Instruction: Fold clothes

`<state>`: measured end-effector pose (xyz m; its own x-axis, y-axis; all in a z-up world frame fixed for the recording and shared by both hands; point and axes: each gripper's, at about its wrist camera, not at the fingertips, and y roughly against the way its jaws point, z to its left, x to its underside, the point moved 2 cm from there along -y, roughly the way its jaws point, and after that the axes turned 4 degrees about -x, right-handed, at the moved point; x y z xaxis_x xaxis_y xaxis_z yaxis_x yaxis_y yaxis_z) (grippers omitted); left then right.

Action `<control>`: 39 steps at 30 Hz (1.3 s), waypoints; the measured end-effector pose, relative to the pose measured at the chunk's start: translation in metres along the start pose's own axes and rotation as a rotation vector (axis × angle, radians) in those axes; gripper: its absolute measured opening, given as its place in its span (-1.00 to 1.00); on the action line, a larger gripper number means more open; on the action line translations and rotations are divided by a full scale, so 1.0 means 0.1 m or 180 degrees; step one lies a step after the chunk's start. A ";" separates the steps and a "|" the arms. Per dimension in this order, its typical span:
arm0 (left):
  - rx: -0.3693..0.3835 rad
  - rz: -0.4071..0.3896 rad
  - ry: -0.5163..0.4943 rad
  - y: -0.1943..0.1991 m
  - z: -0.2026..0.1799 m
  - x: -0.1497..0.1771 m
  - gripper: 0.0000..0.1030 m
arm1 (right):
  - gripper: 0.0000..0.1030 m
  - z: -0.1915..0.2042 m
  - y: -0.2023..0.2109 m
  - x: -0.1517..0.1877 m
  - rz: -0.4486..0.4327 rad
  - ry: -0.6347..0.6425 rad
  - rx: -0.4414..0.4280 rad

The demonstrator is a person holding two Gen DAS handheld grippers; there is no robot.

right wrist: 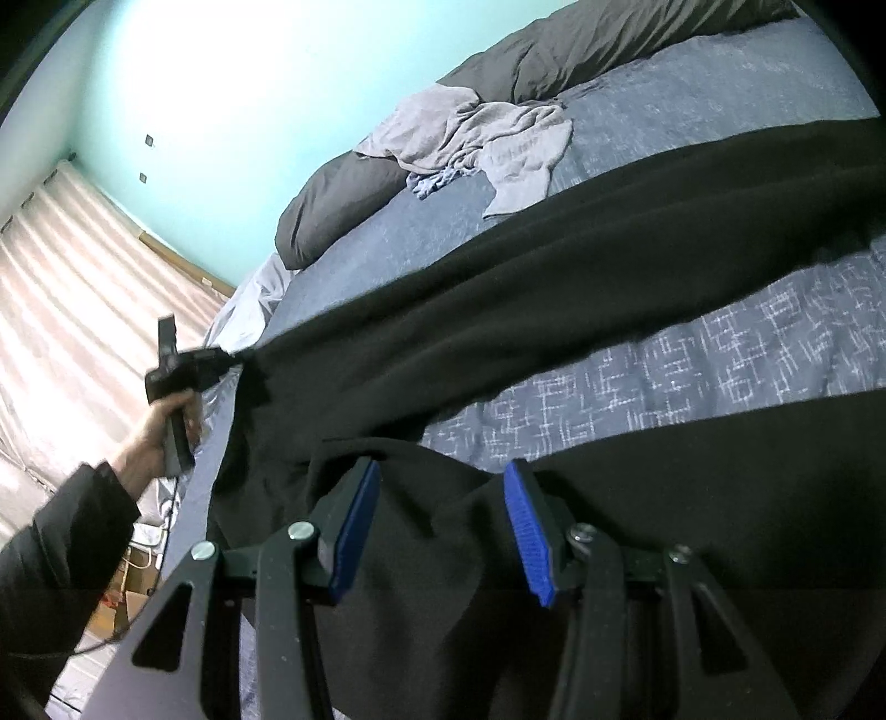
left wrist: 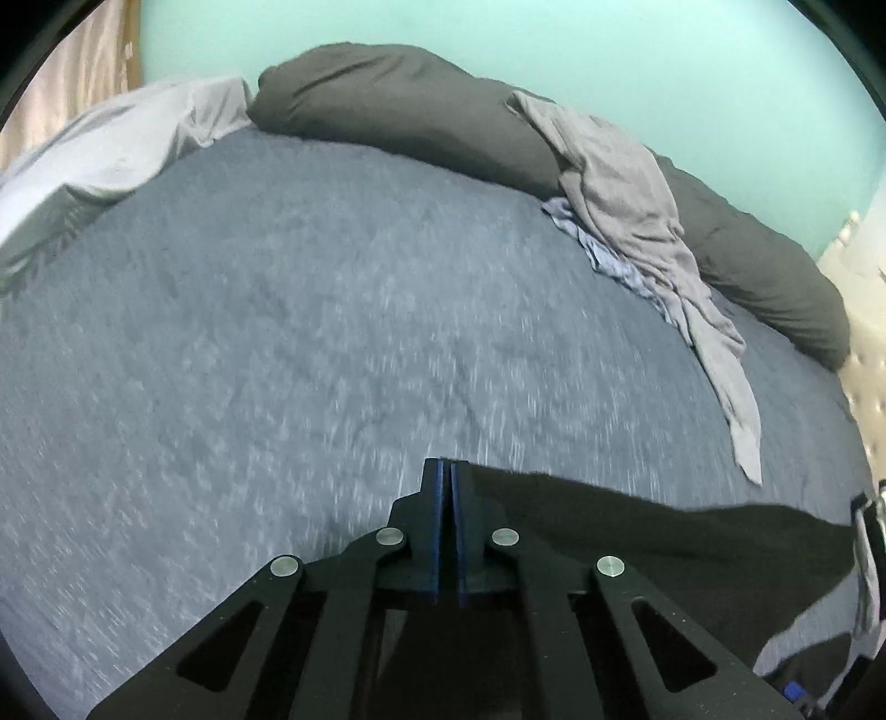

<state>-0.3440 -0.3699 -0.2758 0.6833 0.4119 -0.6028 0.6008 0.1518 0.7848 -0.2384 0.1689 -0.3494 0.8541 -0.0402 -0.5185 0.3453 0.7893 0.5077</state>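
left claw pinches black garment; right claw parted.

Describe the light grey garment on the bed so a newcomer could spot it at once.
Start at the long dark grey duvet bunched along the turquoise wall. The light grey garment is draped over that roll and trails down onto the blue bedspread. It is paler than the duvet, larger than the crumpled bluish cloth beside it, and lies apart from the black garment.
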 end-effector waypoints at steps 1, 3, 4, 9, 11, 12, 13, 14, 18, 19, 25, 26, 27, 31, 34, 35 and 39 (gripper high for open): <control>-0.0021 -0.0015 0.0030 0.00 0.00 -0.06 -0.99 | -0.07 -0.02 0.00 0.00 -0.0002 -0.0015 0.0000; -0.0062 -0.0032 0.0074 -0.01 -0.01 -0.18 -0.99 | -0.07 -0.05 0.00 0.00 -0.0005 -0.0035 0.0006; -0.0081 -0.0030 0.0083 -0.03 -0.01 -0.23 -0.98 | -0.07 -0.06 0.01 0.00 -0.0006 -0.0033 0.0014; -0.0170 0.0028 0.0131 -0.19 -0.03 -0.31 -0.99 | -0.07 -0.08 0.00 0.01 0.0009 -0.0017 0.0026; -0.0231 0.0040 0.0164 -0.27 -0.01 -0.33 -0.99 | -0.07 -0.09 -0.02 0.00 0.0019 -0.0021 0.0024; -0.0240 0.0047 0.0182 -0.30 0.00 -0.34 -0.99 | -0.07 -0.09 -0.02 0.00 0.0016 -0.0021 0.0018; -0.0244 0.0053 0.0198 -0.33 0.01 -0.34 -0.99 | -0.07 -0.09 -0.02 0.00 0.0014 -0.0020 0.0012; -0.0250 0.0058 0.0211 -0.37 0.02 -0.35 -0.99 | -0.07 -0.09 -0.02 0.00 0.0016 -0.0017 0.0011; -0.0379 0.0024 0.0312 -0.47 0.11 -0.39 -1.00 | -0.07 -0.12 -0.04 0.00 0.0040 -0.0028 0.0012; -0.0463 -0.0007 0.0355 -0.49 0.14 -0.41 -1.00 | -0.07 -0.12 -0.05 0.00 0.0045 -0.0030 0.0021; -0.0352 0.0061 0.0347 -0.57 0.27 -0.43 -1.00 | -0.07 -0.16 -0.10 -0.01 0.0070 -0.0052 0.0049; -0.0275 0.0095 0.0300 -0.58 0.25 -0.41 -1.00 | -0.07 -0.17 -0.12 -0.02 0.0073 -0.0052 0.0052; -0.0176 0.0149 0.0280 -0.58 0.25 -0.38 -1.00 | -0.07 -0.17 -0.13 -0.03 0.0076 -0.0051 0.0051; 0.0174 0.0292 0.0251 -0.60 0.23 -0.23 -0.98 | -0.07 -0.16 -0.17 -0.03 0.0086 -0.0058 0.0044; 0.0252 0.0368 0.0312 -0.62 0.26 -0.12 -0.77 | -0.07 -0.14 -0.16 -0.03 0.0073 -0.0044 0.0026; 0.0287 0.0383 0.0330 -0.62 0.26 -0.09 -0.72 | -0.07 -0.13 -0.15 -0.03 0.0069 -0.0038 0.0018; 0.0238 0.0386 0.0270 -0.52 0.16 0.10 -0.64 | -0.07 -0.11 -0.14 -0.03 0.0051 -0.0034 0.0006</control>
<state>-0.3613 -0.3883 -0.3250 0.7172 0.4980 -0.4874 0.5474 0.0303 0.8363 -0.2497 0.1646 -0.3627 0.8637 -0.0342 -0.5029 0.3323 0.7888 0.5171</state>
